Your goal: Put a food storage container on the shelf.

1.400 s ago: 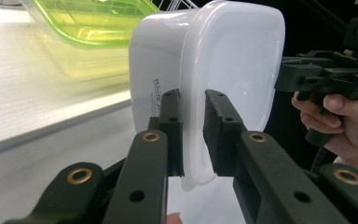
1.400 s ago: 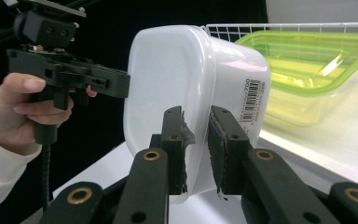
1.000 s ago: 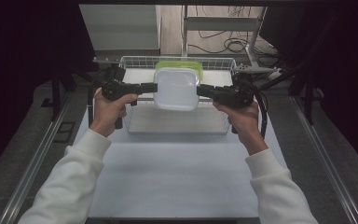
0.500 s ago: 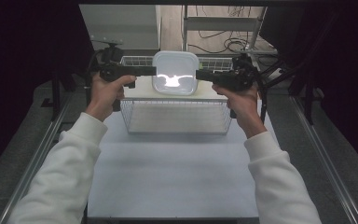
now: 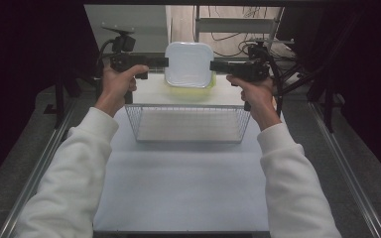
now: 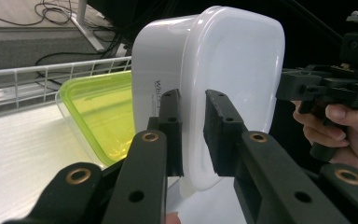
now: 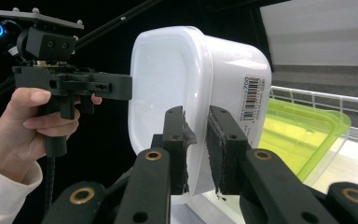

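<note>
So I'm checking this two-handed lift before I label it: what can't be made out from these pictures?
- Inside of the white container: the lid faces each camera.
- Label text on its side: too small in the right gripper view; cut off by a jaw in the left gripper view.
- Green-lidded container: its far end is hidden behind the white one.
- Wire basket: its near wall's mesh blurs the floor in the high view.

One overhead, two close side views

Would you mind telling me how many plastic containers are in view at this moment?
2. The white container is held up on edge between the left gripper and right gripper. The green-lidded container lies beneath it. More could be hidden behind the white one.
</note>
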A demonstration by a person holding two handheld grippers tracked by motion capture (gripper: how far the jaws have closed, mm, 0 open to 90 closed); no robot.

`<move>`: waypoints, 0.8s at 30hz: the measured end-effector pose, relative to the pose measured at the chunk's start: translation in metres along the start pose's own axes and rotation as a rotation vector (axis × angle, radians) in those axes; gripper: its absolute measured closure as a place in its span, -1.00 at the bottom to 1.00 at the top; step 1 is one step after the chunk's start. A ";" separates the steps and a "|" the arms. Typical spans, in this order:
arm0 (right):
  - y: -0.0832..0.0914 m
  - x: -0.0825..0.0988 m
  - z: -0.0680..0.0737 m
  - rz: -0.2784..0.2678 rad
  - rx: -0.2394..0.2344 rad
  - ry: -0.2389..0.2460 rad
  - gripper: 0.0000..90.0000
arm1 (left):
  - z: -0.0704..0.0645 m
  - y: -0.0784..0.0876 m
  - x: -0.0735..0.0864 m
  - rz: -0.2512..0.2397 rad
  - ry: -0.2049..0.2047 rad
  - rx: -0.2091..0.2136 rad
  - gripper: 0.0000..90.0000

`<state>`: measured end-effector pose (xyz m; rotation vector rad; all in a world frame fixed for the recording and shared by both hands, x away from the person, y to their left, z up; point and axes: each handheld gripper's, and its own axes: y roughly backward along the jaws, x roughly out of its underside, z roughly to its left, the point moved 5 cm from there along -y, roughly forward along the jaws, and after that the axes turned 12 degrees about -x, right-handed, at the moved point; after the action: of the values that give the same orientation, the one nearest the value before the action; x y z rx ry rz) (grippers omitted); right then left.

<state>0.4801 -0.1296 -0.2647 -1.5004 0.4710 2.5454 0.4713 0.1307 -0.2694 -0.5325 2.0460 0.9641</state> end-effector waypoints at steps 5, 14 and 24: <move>-0.003 -0.008 -0.015 -0.003 0.011 -0.029 0.70 | 0.008 -0.014 -0.005 0.013 0.030 0.003 0.72; -0.013 -0.006 -0.038 0.019 0.041 -0.085 0.67 | 0.019 -0.027 -0.007 0.038 0.100 0.017 0.74; -0.021 -0.015 -0.044 0.075 0.072 -0.153 0.61 | 0.031 -0.036 -0.014 0.100 0.178 0.027 0.71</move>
<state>0.5296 -0.1242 -0.2750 -1.2750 0.5998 2.6444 0.5176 0.1327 -0.2868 -0.5220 2.2598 0.9750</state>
